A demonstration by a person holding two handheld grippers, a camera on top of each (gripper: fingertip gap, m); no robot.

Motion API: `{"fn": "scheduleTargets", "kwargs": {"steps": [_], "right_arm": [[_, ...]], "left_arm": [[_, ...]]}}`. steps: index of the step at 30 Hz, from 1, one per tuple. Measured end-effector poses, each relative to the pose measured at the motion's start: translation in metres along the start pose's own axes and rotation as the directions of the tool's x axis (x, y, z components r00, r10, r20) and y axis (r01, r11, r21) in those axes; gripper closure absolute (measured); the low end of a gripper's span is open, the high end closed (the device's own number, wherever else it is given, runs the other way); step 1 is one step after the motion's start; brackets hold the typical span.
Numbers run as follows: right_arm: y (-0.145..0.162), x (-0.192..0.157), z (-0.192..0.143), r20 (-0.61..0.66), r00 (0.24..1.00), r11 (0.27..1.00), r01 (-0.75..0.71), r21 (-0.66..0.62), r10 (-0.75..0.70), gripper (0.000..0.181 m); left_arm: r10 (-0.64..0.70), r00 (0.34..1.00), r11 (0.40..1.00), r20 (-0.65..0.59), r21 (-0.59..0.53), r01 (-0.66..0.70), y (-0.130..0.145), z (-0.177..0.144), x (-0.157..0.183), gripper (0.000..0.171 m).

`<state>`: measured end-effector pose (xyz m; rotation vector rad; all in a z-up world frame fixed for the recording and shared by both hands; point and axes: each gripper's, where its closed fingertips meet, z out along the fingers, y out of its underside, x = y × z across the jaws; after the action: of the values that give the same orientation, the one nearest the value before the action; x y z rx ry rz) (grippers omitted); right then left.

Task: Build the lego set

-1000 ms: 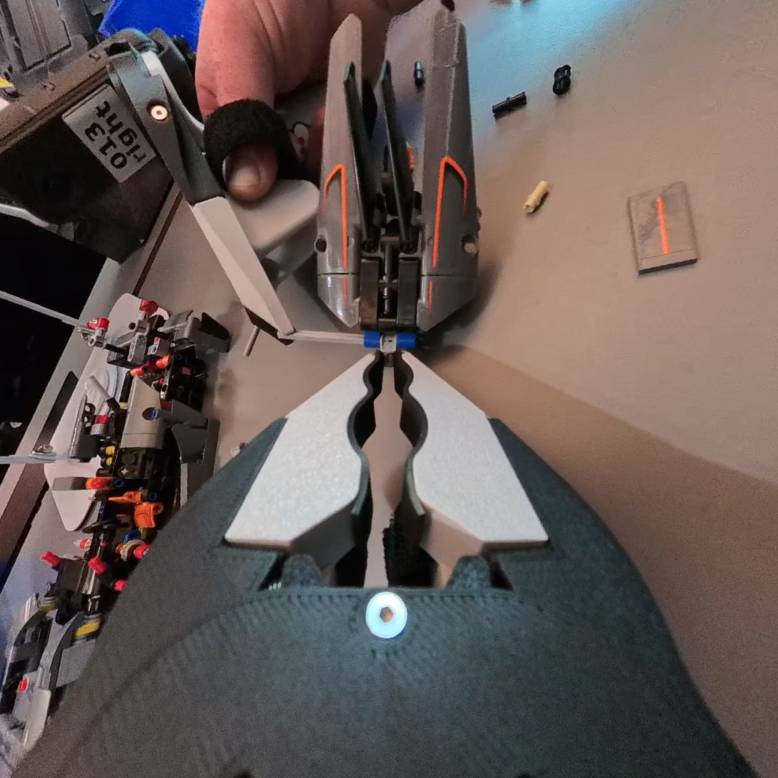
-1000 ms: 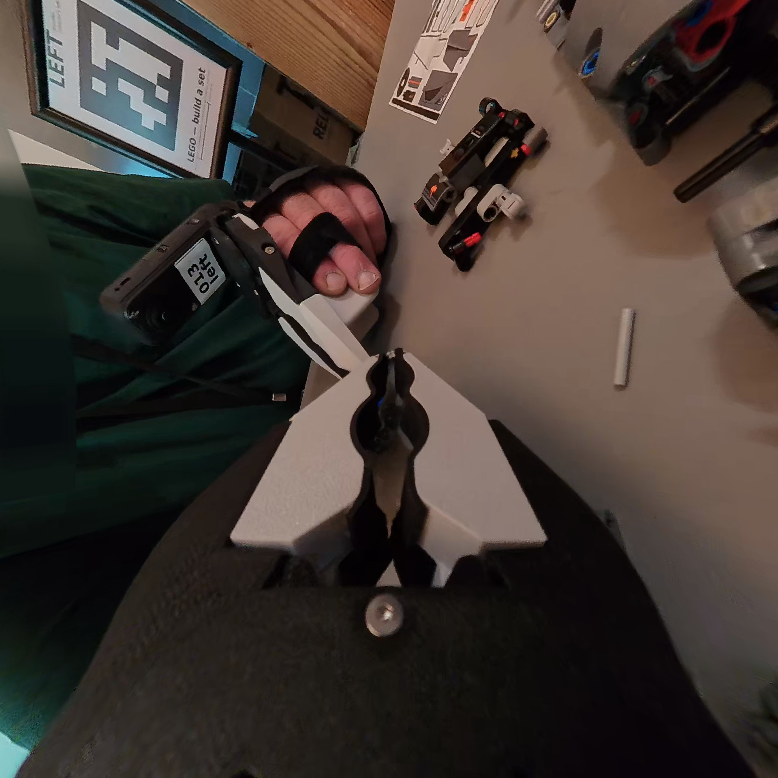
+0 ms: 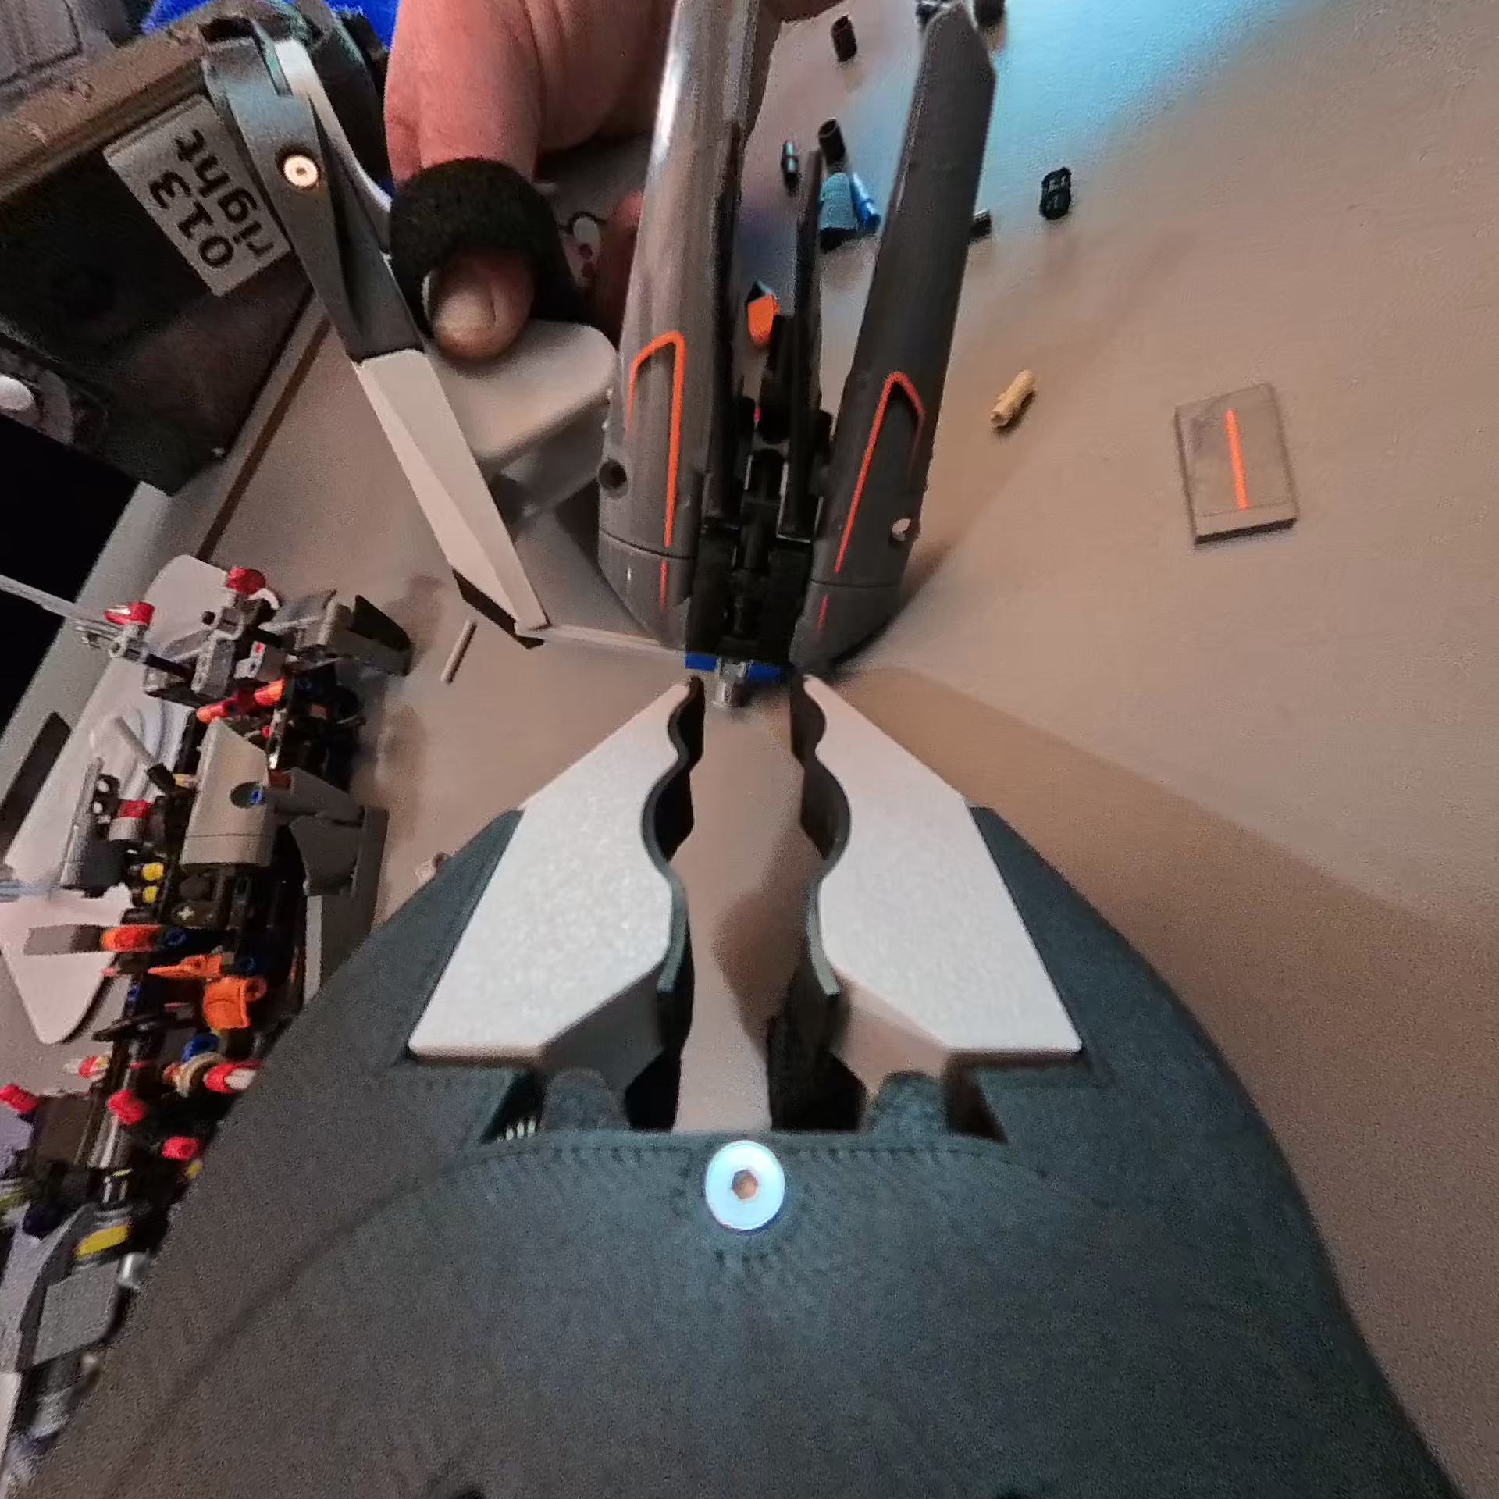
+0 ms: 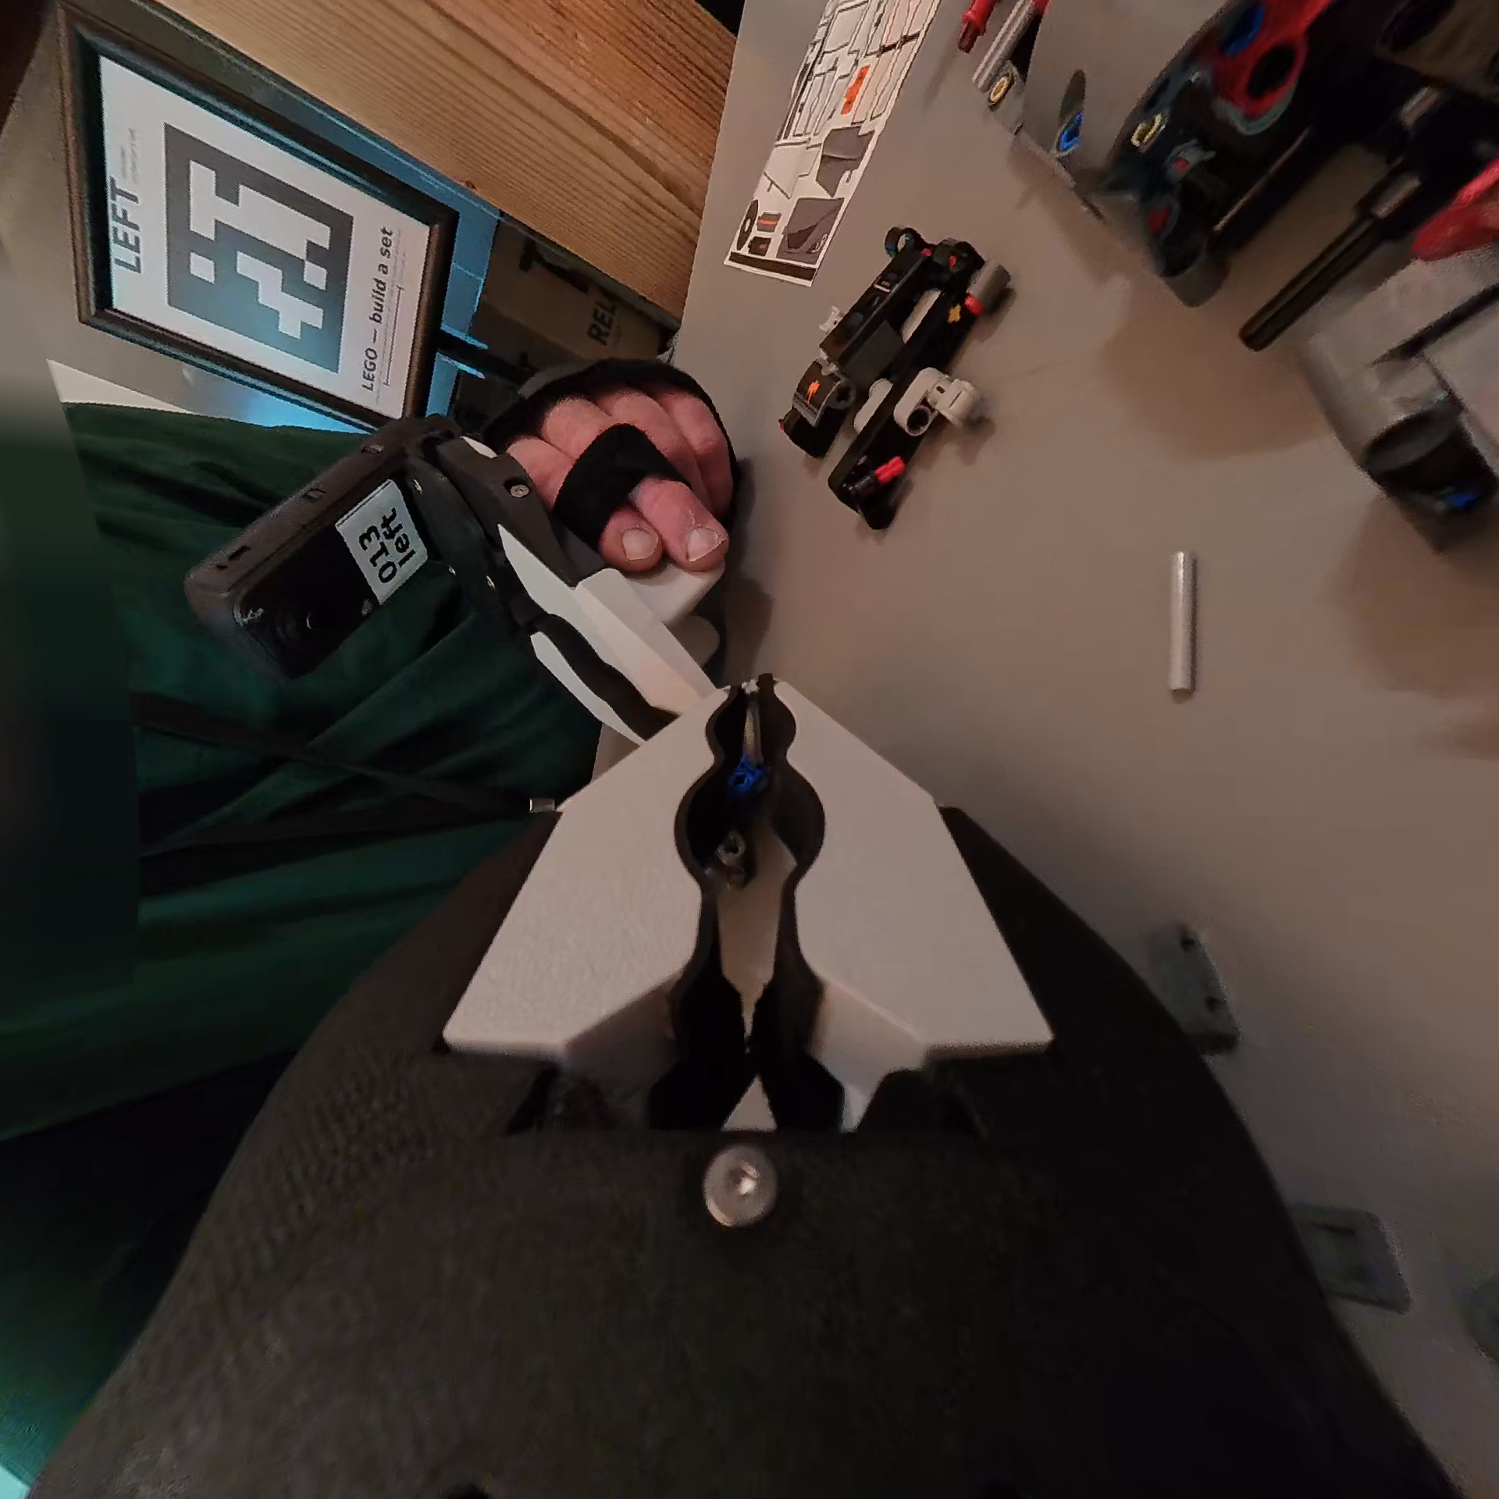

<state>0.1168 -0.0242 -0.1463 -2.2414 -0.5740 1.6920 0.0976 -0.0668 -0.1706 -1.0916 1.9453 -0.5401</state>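
Observation:
A grey lego assembly [image 3: 762, 381] with two long panels and orange stripes stands on the table straight ahead in the left wrist view. A blue pin with a grey axle end [image 3: 734, 669] sticks out of its near end. My left gripper [image 3: 742, 689] is open and empty, its tips just short of that pin. My right gripper [image 3: 584, 637] comes in from the left, edge-on, and reaches the assembly's near end. In the right wrist view my right gripper [image 4: 758, 689] is shut, with the blue pin [image 4: 746, 775] and a grey part between the jaws.
A partly built lego car [image 3: 186, 852] lies at the left. A grey tile with an orange stripe [image 3: 1233, 462], a tan pin [image 3: 1012, 397] and small black and blue pins [image 3: 843, 203] lie beyond. A black sub-assembly [image 4: 892, 365], white rod [image 4: 1183, 620] and sticker sheet [image 4: 827, 138] lie on the table. The gap from one gripper's tips to the other's is roughly 6 cm.
My left gripper has opened and let go of the blue pin end. The assembly's two panels now stand wider apart. My right gripper stays shut on the assembly.

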Motion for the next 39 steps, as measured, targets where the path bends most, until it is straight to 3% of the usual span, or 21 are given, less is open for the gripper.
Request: {"fn": "scheduleTargets", "kwargs": {"steps": [4,9,14,23,33,39], "right_arm": [[0.0,0.0,-0.003,-0.007,1.0,1.0,-0.01,0.024,0.01,0.18],[0.002,0.002,-0.005,-0.027,0.999,0.999,-0.029,0.046,0.03,0.18],[0.002,0.003,-0.009,-0.029,0.998,0.995,-0.056,0.078,0.058,0.18],[0.008,0.008,-0.009,-0.036,0.99,0.99,-0.138,0.039,0.139,0.179],[0.012,0.004,-0.005,-0.073,0.968,0.965,-0.245,-0.095,0.239,0.179],[0.011,0.001,-0.006,-0.062,0.963,0.959,-0.269,-0.093,0.264,0.179]], "left_arm": [[-0.069,0.997,0.998,-0.039,-0.008,0.069,0.001,-0.001,0.0,0.135],[-0.091,0.994,0.994,-0.056,0.048,0.094,-0.013,-0.01,0.008,0.135],[-0.005,1.0,0.993,-0.024,0.115,0.008,-0.044,-0.01,0.022,0.139],[0.089,0.996,0.995,-0.002,0.036,-0.089,-0.051,0.009,0.023,0.14],[0.139,0.989,0.986,-0.054,-0.089,-0.144,-0.062,0.029,0.024,0.138],[0.03,0.998,0.999,-0.062,0.041,-0.028,-0.061,0.007,0.021,0.122]]}}
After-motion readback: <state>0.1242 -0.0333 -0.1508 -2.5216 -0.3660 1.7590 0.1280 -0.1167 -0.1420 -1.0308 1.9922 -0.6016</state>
